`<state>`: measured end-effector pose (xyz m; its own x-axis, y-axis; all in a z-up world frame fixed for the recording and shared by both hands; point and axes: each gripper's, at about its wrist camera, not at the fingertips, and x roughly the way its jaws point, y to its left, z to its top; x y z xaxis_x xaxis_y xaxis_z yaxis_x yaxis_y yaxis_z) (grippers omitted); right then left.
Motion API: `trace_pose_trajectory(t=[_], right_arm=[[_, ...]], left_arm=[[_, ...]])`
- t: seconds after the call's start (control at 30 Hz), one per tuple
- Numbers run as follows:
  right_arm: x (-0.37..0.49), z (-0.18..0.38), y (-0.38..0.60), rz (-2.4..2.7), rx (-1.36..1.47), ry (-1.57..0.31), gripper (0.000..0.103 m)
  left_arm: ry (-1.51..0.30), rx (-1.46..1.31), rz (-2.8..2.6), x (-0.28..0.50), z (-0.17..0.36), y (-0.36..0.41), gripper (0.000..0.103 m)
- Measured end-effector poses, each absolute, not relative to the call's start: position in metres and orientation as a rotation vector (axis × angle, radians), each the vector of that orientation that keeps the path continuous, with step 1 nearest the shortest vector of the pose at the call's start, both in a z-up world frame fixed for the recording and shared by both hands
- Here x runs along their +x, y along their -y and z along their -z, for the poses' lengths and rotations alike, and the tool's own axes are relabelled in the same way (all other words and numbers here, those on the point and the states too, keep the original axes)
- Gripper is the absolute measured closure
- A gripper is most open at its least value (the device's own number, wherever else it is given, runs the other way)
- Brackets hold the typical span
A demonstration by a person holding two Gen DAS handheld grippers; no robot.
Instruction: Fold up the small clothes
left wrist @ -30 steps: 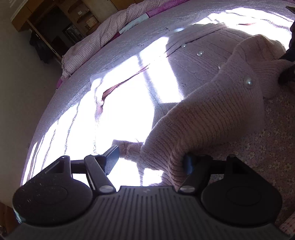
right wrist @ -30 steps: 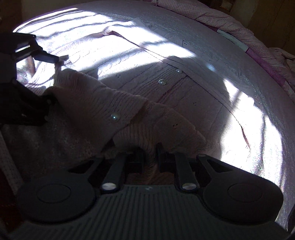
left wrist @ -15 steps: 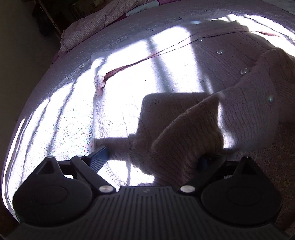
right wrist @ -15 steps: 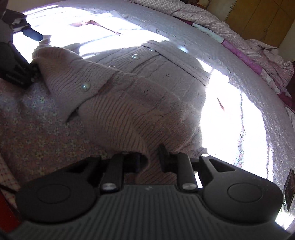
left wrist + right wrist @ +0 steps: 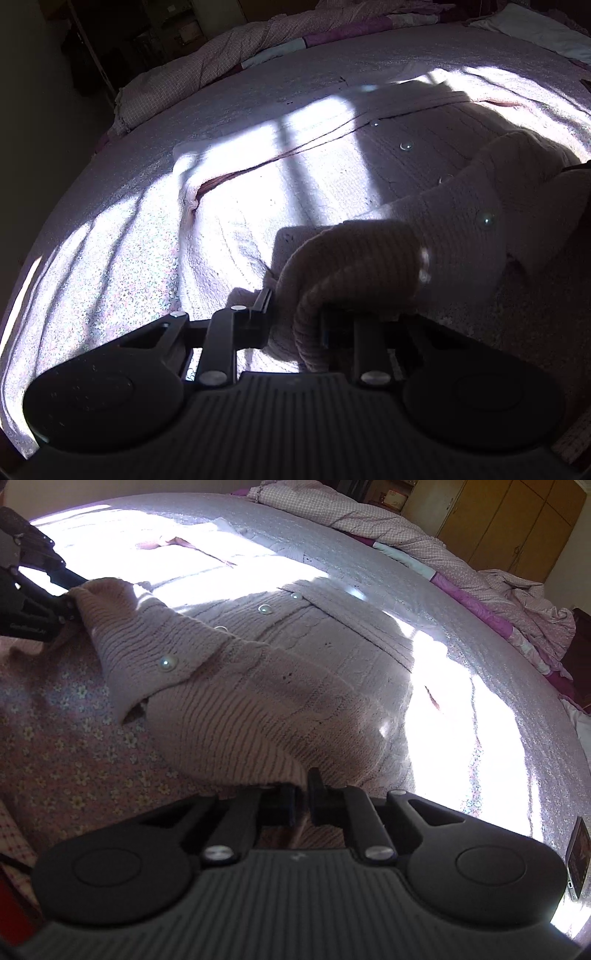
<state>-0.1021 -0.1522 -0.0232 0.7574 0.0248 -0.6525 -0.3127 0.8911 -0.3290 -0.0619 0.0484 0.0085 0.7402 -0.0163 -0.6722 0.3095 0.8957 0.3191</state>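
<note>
The fingers of the left gripper (image 5: 295, 314) have just been closing and now pinch a rolled ribbed edge of the pink knitted cardigan (image 5: 369, 258), the knit bunched thick between them; the fingers of the right gripper (image 5: 303, 801) have just closed almost fully on another stretch of the same ribbed hem, with only a thin fold of knit in the narrow slit between them. In the right wrist view the cardigan (image 5: 258, 686) lies on the bed (image 5: 480, 635), its near part raised and folded toward twelve o'clock over the flat body, a row of pearl buttons (image 5: 167, 662) running from nine toward twelve o'clock. The left gripper shows at nine o'clock in that view, gripping the far corner of the lifted hem. Sun patches cross the floral bedsheet (image 5: 74, 738). A crumpled checked quilt (image 5: 221, 59) lies along the far edge at twelve o'clock in the left wrist view
</note>
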Motion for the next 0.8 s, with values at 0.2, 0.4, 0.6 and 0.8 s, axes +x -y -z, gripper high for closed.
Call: trace_pose_trajectory(t=[0.2,0.4,0.6,0.8], right_arm=[[-0.108,0.002,0.158,-0.150,-0.413,-0.609,0.095],[-0.110,-0.021,0.160,-0.121,-0.382,-0.522,0.095],[-0.094,-0.043,0.170,-0.095,-0.326,-0.454,0.095],[-0.069,-0.056,0.175,-0.065,-0.302,-0.388,0.095]], left_arm=[[-0.651,0.396,0.184,-0.074,-0.030,-0.049,0.079],[-0.598,0.342,0.166,-0.073,-0.053,-0.049,0.079],[-0.565,0.351,0.157,-0.062,-0.066,-0.043,0.079],[-0.546,0.328,0.167,-0.040,-0.083,-0.038,0.079]])
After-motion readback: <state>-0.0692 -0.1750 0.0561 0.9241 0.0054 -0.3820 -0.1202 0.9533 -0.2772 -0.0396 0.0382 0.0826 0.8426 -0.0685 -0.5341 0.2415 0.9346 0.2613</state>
